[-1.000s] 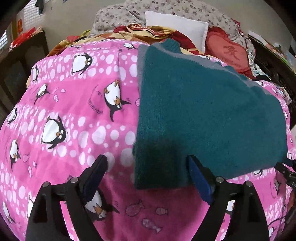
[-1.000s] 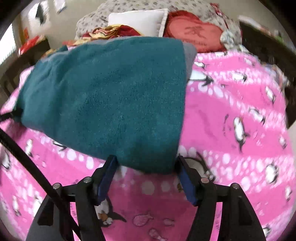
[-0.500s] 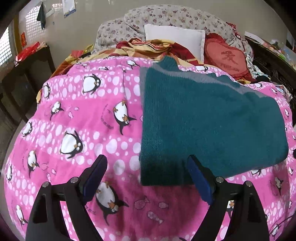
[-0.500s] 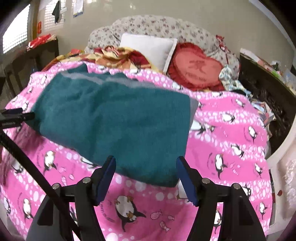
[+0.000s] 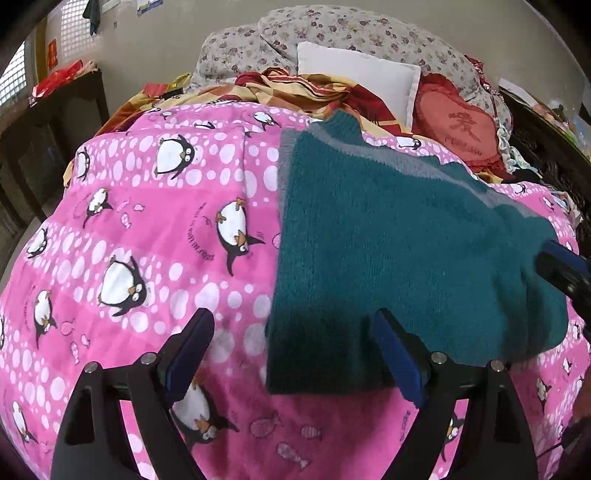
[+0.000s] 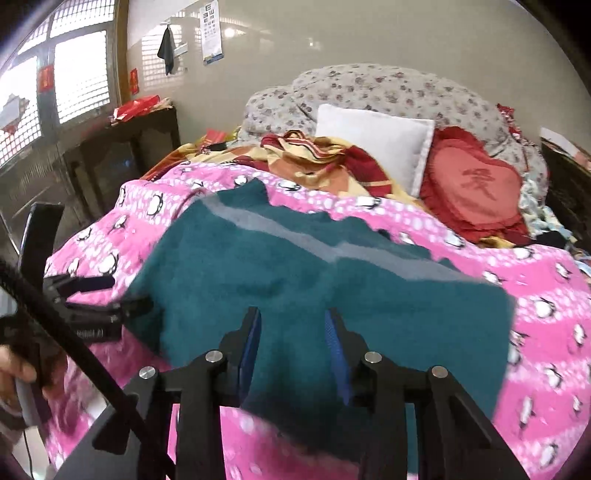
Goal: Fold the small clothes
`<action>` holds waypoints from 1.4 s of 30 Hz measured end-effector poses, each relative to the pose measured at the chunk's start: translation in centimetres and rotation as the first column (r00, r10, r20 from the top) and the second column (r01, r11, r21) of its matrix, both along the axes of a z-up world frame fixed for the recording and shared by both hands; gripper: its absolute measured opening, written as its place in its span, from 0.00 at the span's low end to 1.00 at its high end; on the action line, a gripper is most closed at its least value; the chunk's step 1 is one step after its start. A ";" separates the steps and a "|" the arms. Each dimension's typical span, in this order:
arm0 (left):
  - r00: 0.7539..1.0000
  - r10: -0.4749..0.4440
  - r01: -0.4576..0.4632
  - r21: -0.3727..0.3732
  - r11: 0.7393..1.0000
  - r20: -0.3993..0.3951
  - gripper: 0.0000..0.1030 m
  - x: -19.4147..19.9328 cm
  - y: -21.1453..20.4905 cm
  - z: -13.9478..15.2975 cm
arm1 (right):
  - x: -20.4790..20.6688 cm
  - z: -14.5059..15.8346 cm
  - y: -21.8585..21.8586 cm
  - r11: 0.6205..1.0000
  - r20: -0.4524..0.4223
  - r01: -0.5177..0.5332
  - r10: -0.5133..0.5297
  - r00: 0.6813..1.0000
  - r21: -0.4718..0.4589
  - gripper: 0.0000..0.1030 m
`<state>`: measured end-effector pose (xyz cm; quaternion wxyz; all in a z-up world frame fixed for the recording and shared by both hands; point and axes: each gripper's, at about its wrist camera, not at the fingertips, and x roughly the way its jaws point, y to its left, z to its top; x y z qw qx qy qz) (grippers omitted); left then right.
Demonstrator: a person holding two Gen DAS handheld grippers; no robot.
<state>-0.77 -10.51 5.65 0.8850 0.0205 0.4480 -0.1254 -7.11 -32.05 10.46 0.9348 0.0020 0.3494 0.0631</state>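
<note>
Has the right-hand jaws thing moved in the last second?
Yes. The right gripper has pulled up and back: the white pillow now sits lower in its view, and window and wall show. Its jaws are narrower, with the teal sweater between them.

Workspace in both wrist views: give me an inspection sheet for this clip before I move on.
Surface: pink penguin blanket spread over a bed.
Job's things: teal sweater, folded, grey stripe along its far edge.
Clutter: white pillow, red heart cushion, floral quilt, crumpled patterned cloth.
Grippers: left hand-held gripper open over the sweater's near-left corner; right hand-held gripper partly closed around the sweater's near edge, contact unclear.
Cables: black cable at the right view's left side.
Surroundings: dark cabinet, windows, eye chart on the wall.
</note>
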 end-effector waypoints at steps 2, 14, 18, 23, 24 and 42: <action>1.000 0.000 0.000 -0.004 1.000 -0.003 0.85 0.5 -0.2 -0.1 | 1.3 -0.3 -0.1 1.000 0.006 0.011 -0.012 1.000 0.019 0.37; 0.999 -0.016 0.012 -0.079 0.997 -0.049 0.85 2.2 -0.8 -0.7 | 4.6 -3.5 -2.4 0.993 -0.047 0.082 -0.078 0.996 0.084 0.39; 0.999 0.022 -0.029 -0.176 0.984 -0.043 0.86 2.6 1.2 0.1 | 4.2 -2.7 -2.7 0.990 -0.055 0.076 -0.070 0.996 0.115 0.47; 0.994 0.039 -0.063 -0.255 0.965 -0.098 0.86 4.0 2.9 -0.4 | 4.4 -1.7 -2.6 0.989 -0.029 0.075 -0.071 0.997 0.131 0.49; 0.993 0.047 -0.075 -0.275 0.958 -0.107 0.86 4.3 3.2 -0.7 | 4.7 -1.6 -2.6 0.989 -0.029 0.073 -0.070 0.997 0.128 0.49; 0.988 -0.034 -0.027 -0.387 0.922 -0.150 0.94 8.5 1.2 -2.9 | 8.6 -2.1 -3.8 0.975 -0.070 0.065 -0.051 0.996 0.213 0.61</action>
